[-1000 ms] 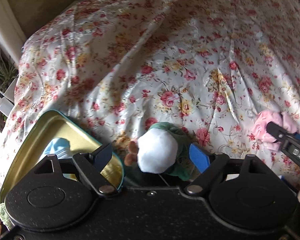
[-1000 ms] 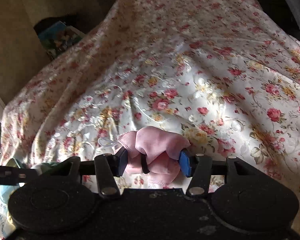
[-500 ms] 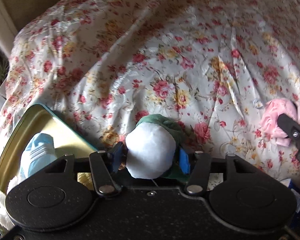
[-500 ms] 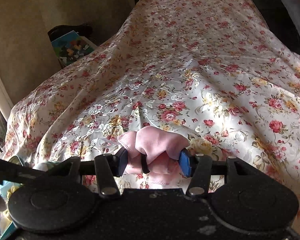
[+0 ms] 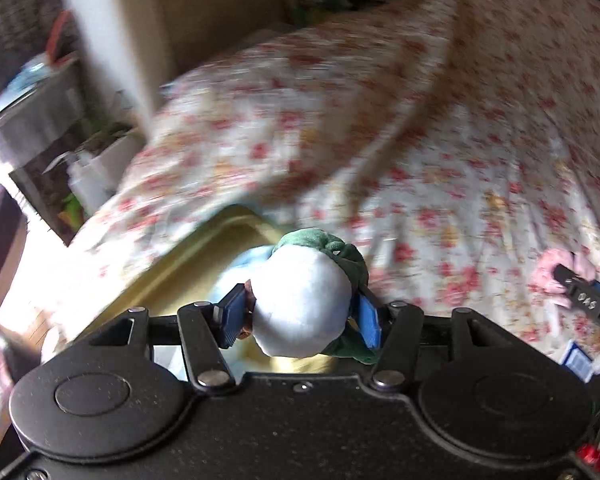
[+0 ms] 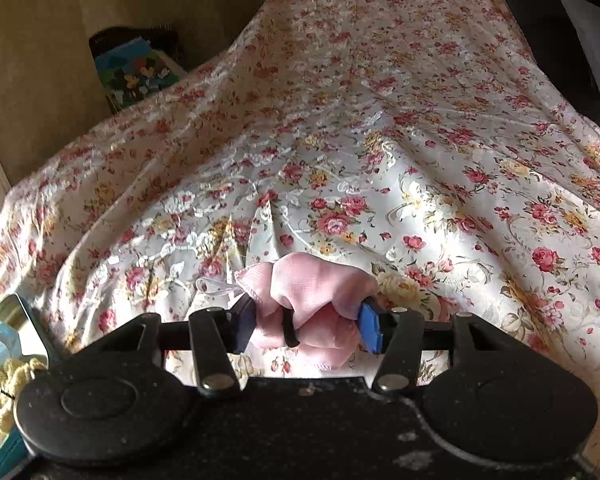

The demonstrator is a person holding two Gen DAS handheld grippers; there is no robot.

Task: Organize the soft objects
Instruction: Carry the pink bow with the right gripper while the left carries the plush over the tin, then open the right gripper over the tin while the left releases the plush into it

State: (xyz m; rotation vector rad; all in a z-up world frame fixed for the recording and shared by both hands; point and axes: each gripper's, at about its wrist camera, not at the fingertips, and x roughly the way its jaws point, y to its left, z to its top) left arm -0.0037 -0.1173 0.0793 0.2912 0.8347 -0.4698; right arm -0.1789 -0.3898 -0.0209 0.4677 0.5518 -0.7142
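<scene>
My left gripper (image 5: 300,316) is shut on a plush toy (image 5: 300,304) with a white round body and a green cap, held in the air over the yellow inside of a teal-rimmed tin tray (image 5: 188,268). A light blue soft item (image 5: 252,258) lies in the tray under the toy. My right gripper (image 6: 306,322) is shut on a pink cloth bundle (image 6: 312,292) tied with a black band, just above the floral bedspread (image 6: 380,140). The bundle also shows at the right of the left wrist view (image 5: 552,272). The left wrist view is motion-blurred.
The tray's corner (image 6: 16,308) shows at the right wrist view's left edge, holding a light blue item (image 6: 0,344) and a yellow knitted item (image 6: 12,380). A colourful book (image 6: 136,72) stands by the wall. A metal table (image 5: 32,116) and plants stand left of the bed.
My left gripper closed on the plush toy, lifted it off the bedspread and swung left over the tray. My right gripper kept its hold on the pink bundle and rose slightly.
</scene>
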